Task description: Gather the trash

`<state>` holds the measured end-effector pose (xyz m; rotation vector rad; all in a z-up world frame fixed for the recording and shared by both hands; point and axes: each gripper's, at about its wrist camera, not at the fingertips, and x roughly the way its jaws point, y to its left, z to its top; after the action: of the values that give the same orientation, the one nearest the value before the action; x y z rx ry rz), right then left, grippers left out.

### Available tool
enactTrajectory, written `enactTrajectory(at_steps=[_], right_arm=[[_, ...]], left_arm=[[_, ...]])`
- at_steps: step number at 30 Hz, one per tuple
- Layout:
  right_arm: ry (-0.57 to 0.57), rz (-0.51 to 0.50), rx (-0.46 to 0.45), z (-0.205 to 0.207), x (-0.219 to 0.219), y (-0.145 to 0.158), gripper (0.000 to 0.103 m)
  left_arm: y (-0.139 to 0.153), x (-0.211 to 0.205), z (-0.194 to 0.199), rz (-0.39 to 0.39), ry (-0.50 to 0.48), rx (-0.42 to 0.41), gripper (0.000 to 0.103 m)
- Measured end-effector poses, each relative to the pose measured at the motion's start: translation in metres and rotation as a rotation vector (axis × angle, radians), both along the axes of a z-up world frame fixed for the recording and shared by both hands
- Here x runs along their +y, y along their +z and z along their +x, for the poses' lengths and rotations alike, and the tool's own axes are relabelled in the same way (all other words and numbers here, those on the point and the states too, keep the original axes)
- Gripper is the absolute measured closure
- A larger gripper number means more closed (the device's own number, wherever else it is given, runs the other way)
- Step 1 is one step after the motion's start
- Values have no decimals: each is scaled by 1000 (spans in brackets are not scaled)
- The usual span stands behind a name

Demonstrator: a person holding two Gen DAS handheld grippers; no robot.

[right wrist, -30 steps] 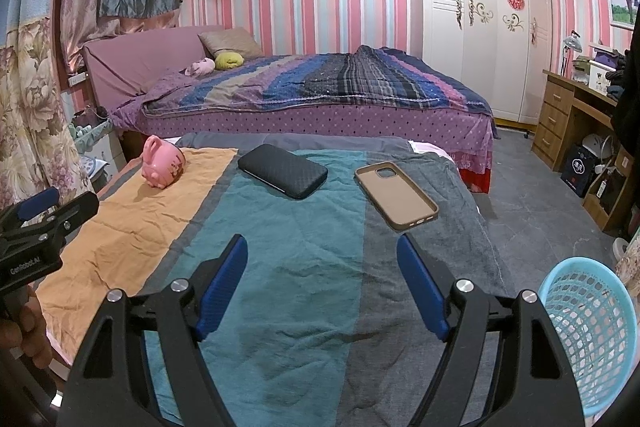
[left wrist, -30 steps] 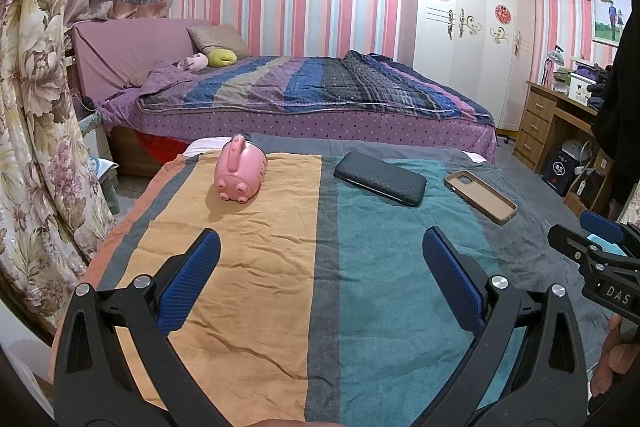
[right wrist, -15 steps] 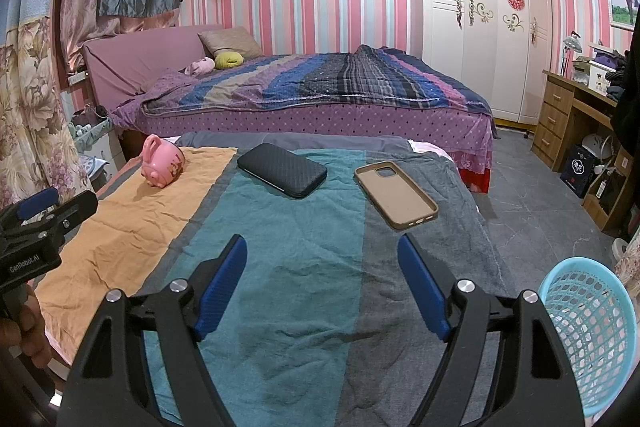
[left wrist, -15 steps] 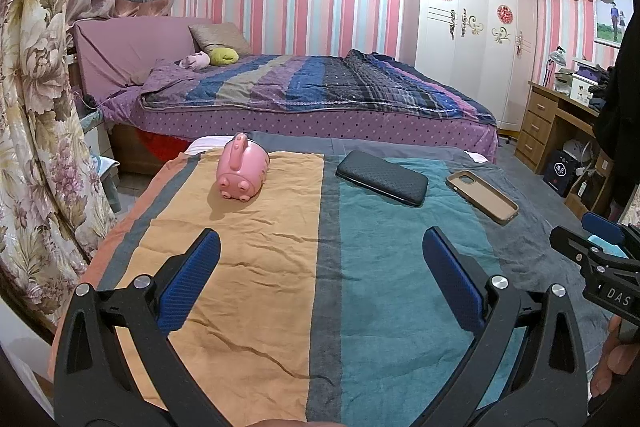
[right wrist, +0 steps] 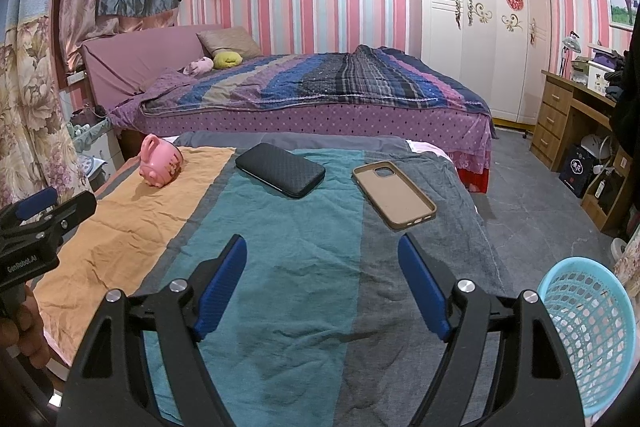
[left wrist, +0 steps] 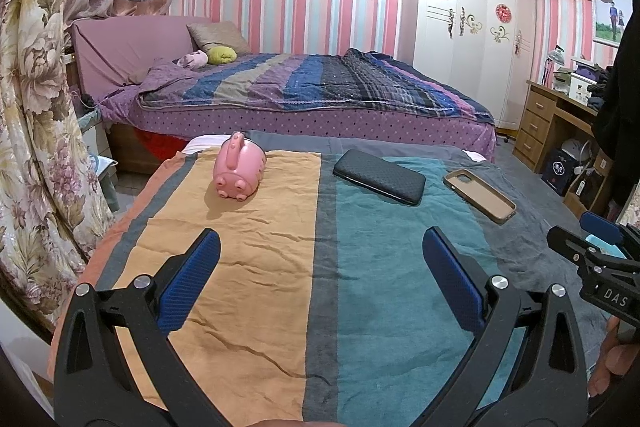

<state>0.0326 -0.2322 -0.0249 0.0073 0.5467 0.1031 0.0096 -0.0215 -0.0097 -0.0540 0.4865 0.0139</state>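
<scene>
Striped cloth (right wrist: 280, 299) in orange, teal and grey lies under both claws. The right gripper (right wrist: 322, 259) gapes wide with nothing between its blue pads; the left gripper (left wrist: 320, 251) gapes empty too. Ahead of the right claw lie a black case (right wrist: 280, 169) and a tan phone case (right wrist: 394, 195), apart; a pink piggy bank (right wrist: 160, 165) sits far left. A blue basket (right wrist: 588, 323) stands just right of it.
</scene>
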Motion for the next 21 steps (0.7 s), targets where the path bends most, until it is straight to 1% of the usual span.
enactTrajectory(at_steps=[6,21], right_arm=[[-4,2,-1,0,-1,0,26],[-5,2,-1,0,-2,0,26]], left_arm=[[1,-3,0,14,-1,-2,5],[2,-3,0,11,-1,-2,5]])
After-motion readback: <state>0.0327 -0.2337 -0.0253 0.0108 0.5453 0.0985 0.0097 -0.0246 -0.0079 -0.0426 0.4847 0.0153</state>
